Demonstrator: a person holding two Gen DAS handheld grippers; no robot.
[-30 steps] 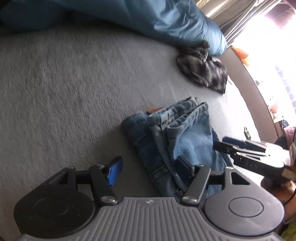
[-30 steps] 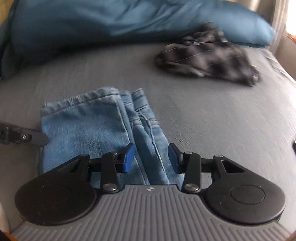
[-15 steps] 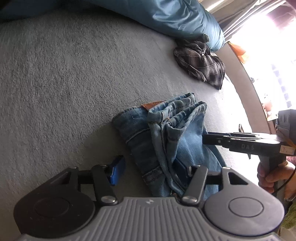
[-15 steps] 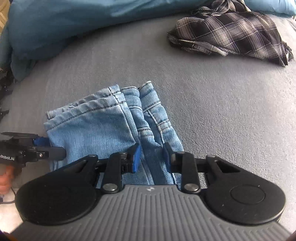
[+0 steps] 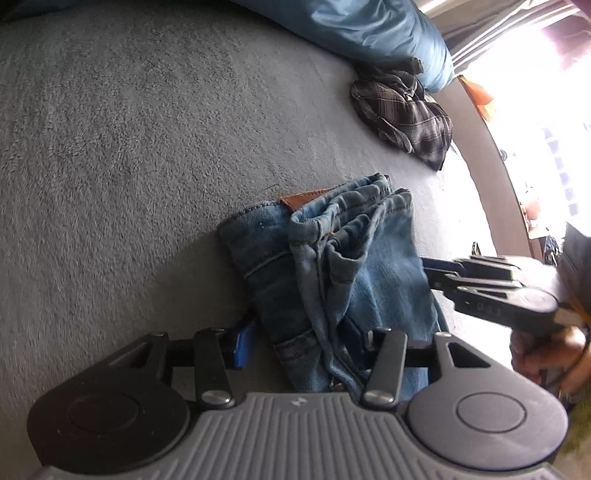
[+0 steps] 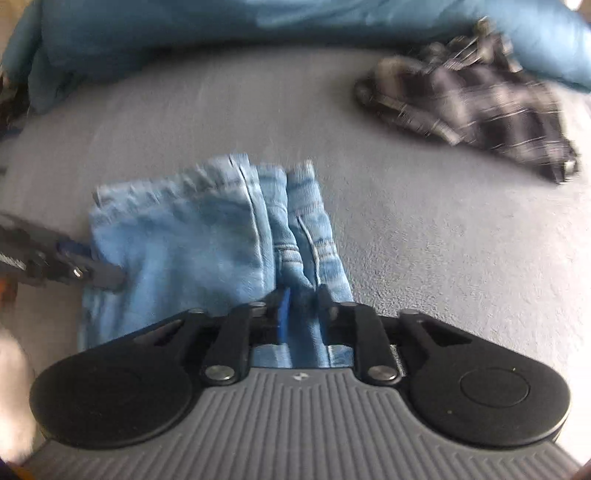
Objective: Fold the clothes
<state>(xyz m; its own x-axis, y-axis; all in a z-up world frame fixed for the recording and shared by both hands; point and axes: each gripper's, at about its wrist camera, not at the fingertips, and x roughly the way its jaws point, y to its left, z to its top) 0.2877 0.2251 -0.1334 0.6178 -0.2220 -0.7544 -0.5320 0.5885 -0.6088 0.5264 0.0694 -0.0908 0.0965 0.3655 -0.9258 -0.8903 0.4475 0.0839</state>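
Folded jeans (image 5: 354, 273), lower centre of both frames, long axis running away from the cameras; left gripper (image 5: 299, 341) wide astride the near edge; right gripper (image 6: 301, 306) narrow, pinching a near-end fold.

the folded jeans (image 5: 354, 266) lie on the bed (image 5: 129, 147), near its front edge, with the crumpled shirt (image 5: 404, 110) well apart behind them and to the right, up against the pillow (image 5: 369, 29) that runs along the back. the left tool (image 5: 299, 341) sits at the near end of the jeans with one finger on either side of the fold. the right tool (image 6: 301, 306) sits at the jeans' right-hand edge, its fingers close together around a layer of cloth.
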